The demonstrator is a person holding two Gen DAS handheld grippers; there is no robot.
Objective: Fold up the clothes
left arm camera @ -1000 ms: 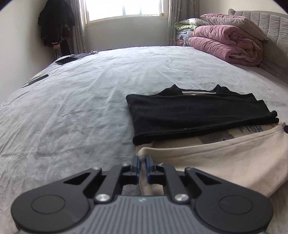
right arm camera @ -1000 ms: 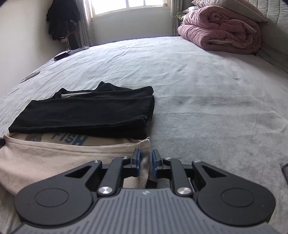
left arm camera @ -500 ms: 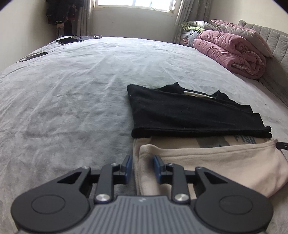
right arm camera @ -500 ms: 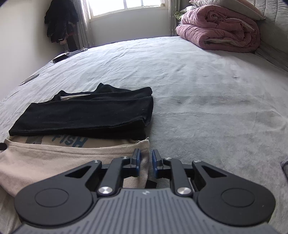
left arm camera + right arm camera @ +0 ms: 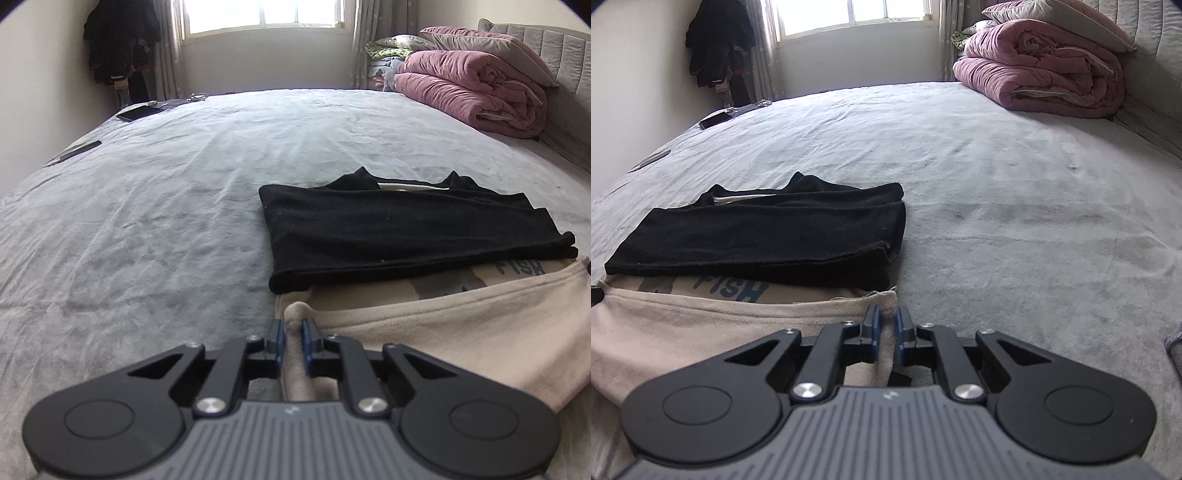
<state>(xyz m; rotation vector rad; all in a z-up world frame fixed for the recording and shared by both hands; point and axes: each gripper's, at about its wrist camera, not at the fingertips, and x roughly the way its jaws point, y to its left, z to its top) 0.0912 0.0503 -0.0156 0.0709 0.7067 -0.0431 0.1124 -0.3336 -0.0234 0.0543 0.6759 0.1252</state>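
A beige shirt (image 5: 443, 325) with black sleeves (image 5: 406, 229) folded across it lies on the grey bed (image 5: 147, 221); blue "FISH" lettering shows below the sleeves. The shirt's near hem is turned up over the body. In the left wrist view, my left gripper (image 5: 292, 326) is closing, and a bunched left corner of the hem is pinched between its pads. The right wrist view shows the same beige shirt (image 5: 683, 325) and black sleeves (image 5: 768, 236). There my right gripper (image 5: 887, 314) is closing on the hem's right corner, with the fabric edge between its pads.
A rolled pink quilt (image 5: 476, 92) and pillows lie by the headboard at the far right. A phone (image 5: 138, 112) and a dark flat object (image 5: 79, 149) rest near the bed's far left edge. Dark clothes (image 5: 118, 37) hang beside the window.
The left jaws opened around the hem's left corner, then closed on it, with more fabric now bunched between them. The right jaws narrowed on the right corner. Neither hand travelled much.
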